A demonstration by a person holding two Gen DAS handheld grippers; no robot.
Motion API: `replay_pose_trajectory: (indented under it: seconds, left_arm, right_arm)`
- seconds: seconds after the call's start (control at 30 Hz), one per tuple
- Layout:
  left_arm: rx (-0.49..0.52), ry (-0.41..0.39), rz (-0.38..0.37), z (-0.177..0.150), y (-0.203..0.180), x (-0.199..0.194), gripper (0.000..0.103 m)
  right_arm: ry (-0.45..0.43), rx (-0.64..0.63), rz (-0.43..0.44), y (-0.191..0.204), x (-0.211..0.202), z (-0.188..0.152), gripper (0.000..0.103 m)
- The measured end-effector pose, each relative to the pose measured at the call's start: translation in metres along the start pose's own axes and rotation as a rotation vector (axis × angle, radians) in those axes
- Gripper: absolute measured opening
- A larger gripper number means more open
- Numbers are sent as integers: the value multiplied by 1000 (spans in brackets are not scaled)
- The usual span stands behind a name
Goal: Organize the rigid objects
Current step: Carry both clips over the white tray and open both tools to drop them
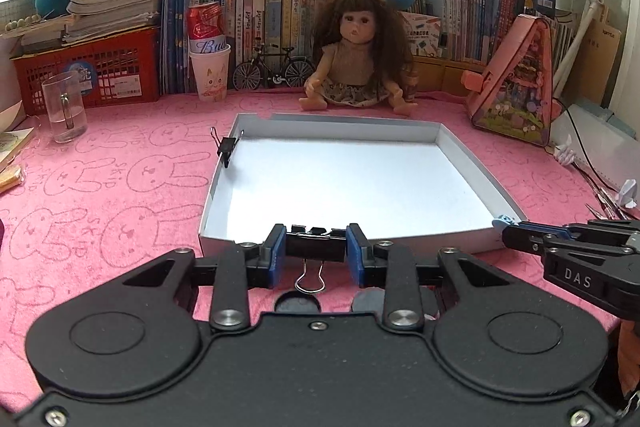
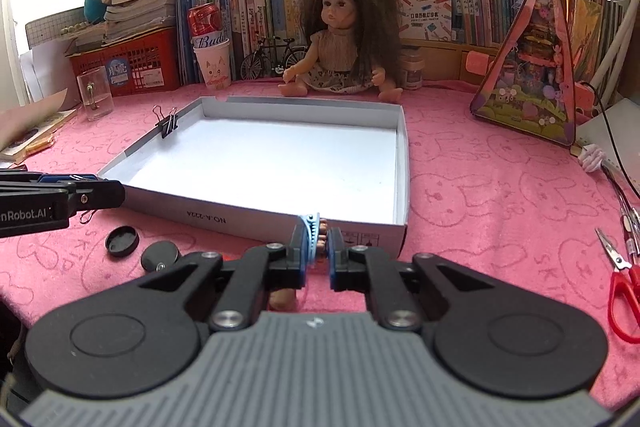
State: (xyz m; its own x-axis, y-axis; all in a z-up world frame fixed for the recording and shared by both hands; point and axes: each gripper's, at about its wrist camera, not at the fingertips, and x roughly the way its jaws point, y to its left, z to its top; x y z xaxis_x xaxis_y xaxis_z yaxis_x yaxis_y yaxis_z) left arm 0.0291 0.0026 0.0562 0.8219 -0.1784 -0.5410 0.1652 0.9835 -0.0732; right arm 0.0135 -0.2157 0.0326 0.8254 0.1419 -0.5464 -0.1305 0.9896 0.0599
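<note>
Holding a black binder clip (image 1: 315,242) in your left gripper (image 1: 316,251), you have it just before the near wall of the white box (image 1: 224,235). Your right gripper (image 2: 319,247) is pressed together on a small flesh-coloured figure (image 2: 321,233) at that wall's right end. Another binder clip (image 2: 167,125) grips the box's left wall.
</note>
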Motion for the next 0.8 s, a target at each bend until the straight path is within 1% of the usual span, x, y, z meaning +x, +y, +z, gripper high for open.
replay_pose_trajectory:
  seconds: [0.13, 0.23, 0.4, 0.5, 0.63, 0.8]
  left_arm:
    - [-29, 13, 3, 17, 5, 19, 30]
    - [-51, 28, 2, 28, 9, 36, 30]
    - [-59, 57, 13, 44, 12, 66, 30]
    - [-63, 79, 24, 49, 13, 85, 30]
    - [-77, 127, 56, 50, 16, 111, 30]
    - [-55, 150, 79, 46, 13, 129, 30]
  right_arm:
    - [3, 14, -33, -5, 7, 9, 13]
    - [16, 46, -36, -12, 18, 18, 13]
    - [44, 76, -36, -19, 39, 32, 13]
    - [71, 92, -25, -23, 54, 41, 13]
    - [110, 91, -18, -24, 72, 50, 13]
    - [135, 68, -11, -19, 87, 56, 13]
